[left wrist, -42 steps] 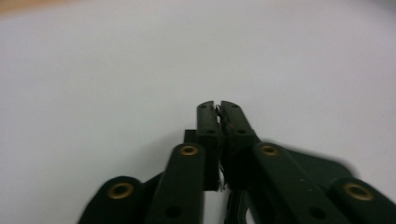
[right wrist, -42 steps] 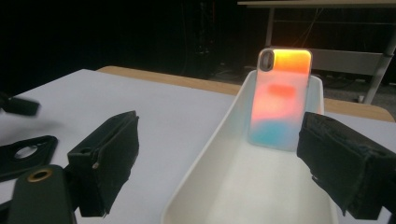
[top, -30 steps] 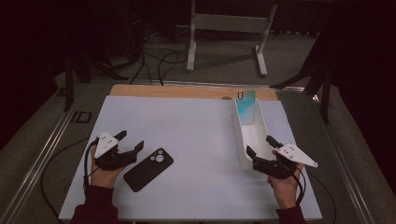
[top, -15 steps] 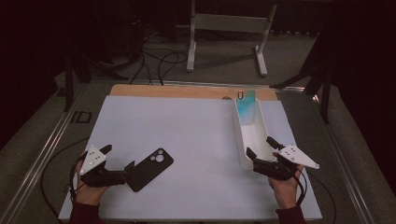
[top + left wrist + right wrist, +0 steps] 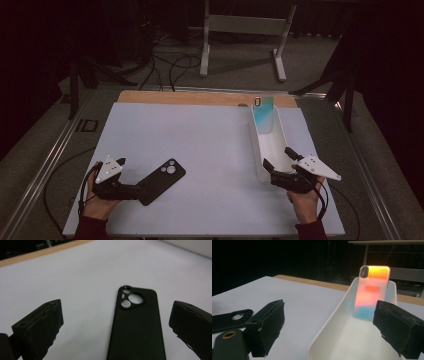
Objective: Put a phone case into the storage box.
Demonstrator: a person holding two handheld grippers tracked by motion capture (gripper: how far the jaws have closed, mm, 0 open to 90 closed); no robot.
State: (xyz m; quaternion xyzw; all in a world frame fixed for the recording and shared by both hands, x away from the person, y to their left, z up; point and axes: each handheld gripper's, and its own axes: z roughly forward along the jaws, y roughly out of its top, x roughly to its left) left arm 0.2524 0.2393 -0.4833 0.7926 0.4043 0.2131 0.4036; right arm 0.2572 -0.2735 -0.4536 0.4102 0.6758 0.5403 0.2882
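Two sets of tongs are in my hands at the white table. My left tongs lie low at the near left corner, released, with their jaws spread wide; they have just been opening. The near end of the black phone case lies between the jaws, and the left gripper view shows clear table on either side of it, so nothing presses on the case yet. It lies flat, back up, camera cut-out toward the far side, angled across my reach. I judge the low, level approach is meant to take it by its long edges. My right tongs stand released at the near end of the white tray, one jaw outside its left wall and one over the inside, touching nothing that I can confirm. I judge they are there to steady the tray. A coloured phone case leans upright against the tray's far end, well apart from the black one.
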